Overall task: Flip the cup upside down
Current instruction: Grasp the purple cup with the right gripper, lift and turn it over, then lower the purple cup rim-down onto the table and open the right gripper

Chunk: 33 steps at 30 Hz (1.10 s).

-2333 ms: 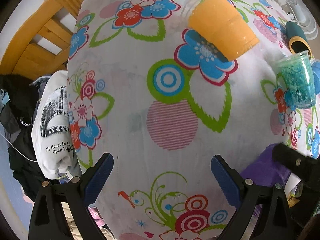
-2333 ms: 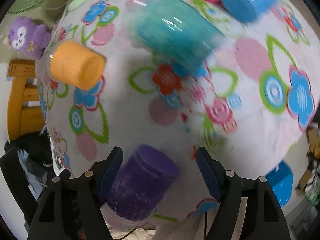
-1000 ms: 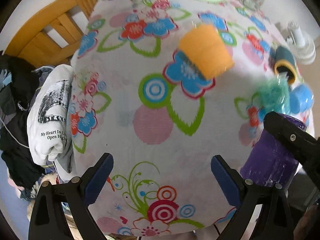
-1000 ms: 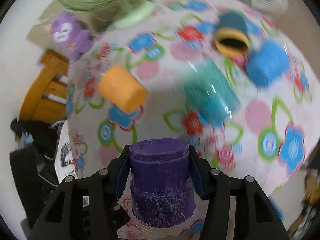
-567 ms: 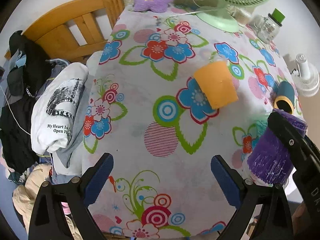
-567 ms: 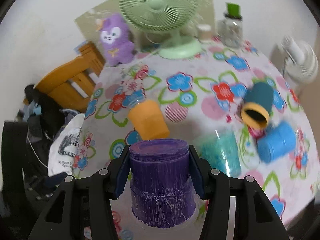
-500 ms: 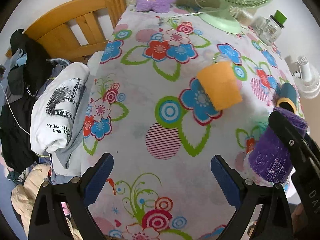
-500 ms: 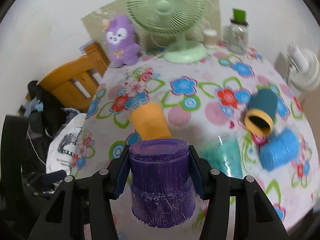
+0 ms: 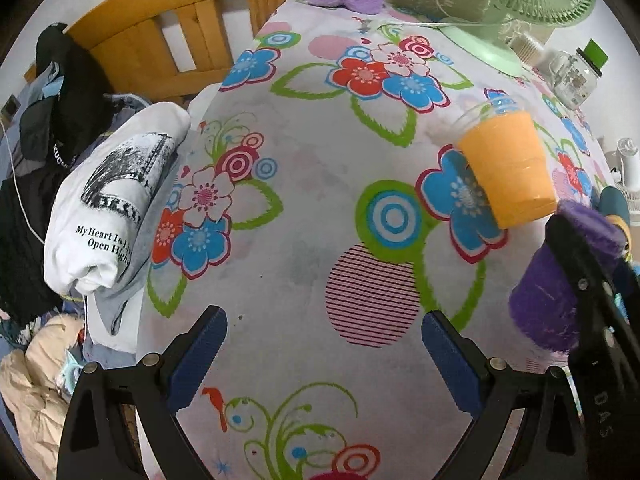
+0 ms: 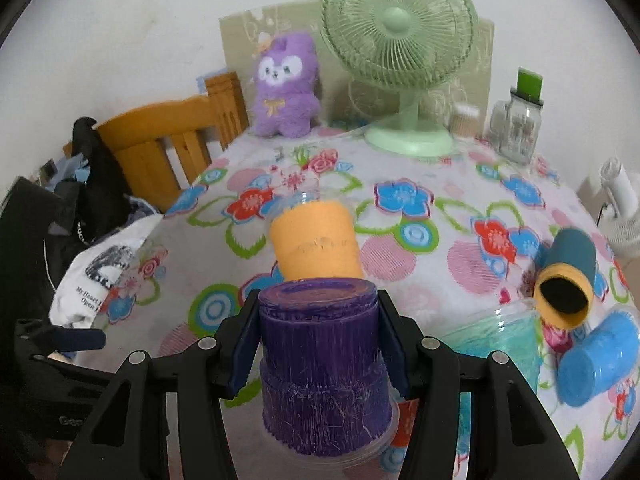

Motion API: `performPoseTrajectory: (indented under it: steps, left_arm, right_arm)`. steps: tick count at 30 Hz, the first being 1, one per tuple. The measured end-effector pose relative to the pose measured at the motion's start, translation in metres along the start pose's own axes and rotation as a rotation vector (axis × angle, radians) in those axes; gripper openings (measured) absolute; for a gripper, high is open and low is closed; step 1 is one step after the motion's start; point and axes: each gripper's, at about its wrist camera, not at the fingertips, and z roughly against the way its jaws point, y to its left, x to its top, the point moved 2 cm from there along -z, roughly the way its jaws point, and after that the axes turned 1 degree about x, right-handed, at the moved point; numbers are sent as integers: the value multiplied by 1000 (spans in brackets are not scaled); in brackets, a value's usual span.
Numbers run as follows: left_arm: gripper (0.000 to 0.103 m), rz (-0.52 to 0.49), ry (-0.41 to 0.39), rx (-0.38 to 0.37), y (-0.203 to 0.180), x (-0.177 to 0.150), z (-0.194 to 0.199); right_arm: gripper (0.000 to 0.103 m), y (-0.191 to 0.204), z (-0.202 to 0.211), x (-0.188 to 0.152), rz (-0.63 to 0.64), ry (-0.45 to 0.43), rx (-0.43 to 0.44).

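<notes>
The purple cup point(image 10: 322, 364) sits clamped between the blue pads of the right claw point(image 10: 320, 340), its closed base up and its clear rim at the bottom, held above the near edge of the flowered counter point(image 10: 452, 216). In the right wrist view the claw points level across the counter, toward the green fan point(image 10: 400, 40) and the purple plush toy point(image 10: 284, 88) at the far end. The left wrist view catches the same cup point(image 9: 548, 292) from the side, at its right edge, tilted and partly hidden behind a black finger of the right claw.

The left claw point(image 9: 322, 354) hangs over the counter's near edge with its two blue pads wide apart and nothing between them, angled down at the cloth.

Just beyond the purple cup an orange cup point(image 10: 316, 240) lies on the cloth; it shows too in the left view point(image 9: 508, 172). Only the right wrist view shows the teal cup point(image 10: 500, 340), the dark cup with a yellow rim point(image 10: 568, 280) lying on its side, and the blue cup point(image 10: 600, 364) on its side. The left view shows better the white printed shirt point(image 9: 108, 208) heaped beside the counter, before the wooden chair point(image 9: 172, 40).
</notes>
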Motion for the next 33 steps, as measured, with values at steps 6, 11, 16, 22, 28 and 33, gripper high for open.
performPoseTrajectory:
  steps: [6, 11, 16, 22, 28, 33]
  left_arm:
    - [99, -12, 23, 7, -2, -7, -9]
    - [99, -21, 49, 6, -5, -10, -6]
    - [99, -22, 86, 12, -11, -17, 1]
    - [99, -22, 113, 12, -19, -25, 18]
    - [99, -41, 123, 12, -33, -29, 38]
    - [100, -67, 128, 20, -48, -32, 47]
  right_arm:
    - [57, 3, 8, -7, 45, -21, 6]
    - [58, -1, 16, -15, 47, 31, 12]
    - [79, -12, 12, -18, -16, 154, -30]
    - [81, -29, 22, -18, -63, 241, -62]
    - [84, -42, 41, -13, -77, 290, -83]
    - [87, -53, 52, -12, -98, 324, -99]
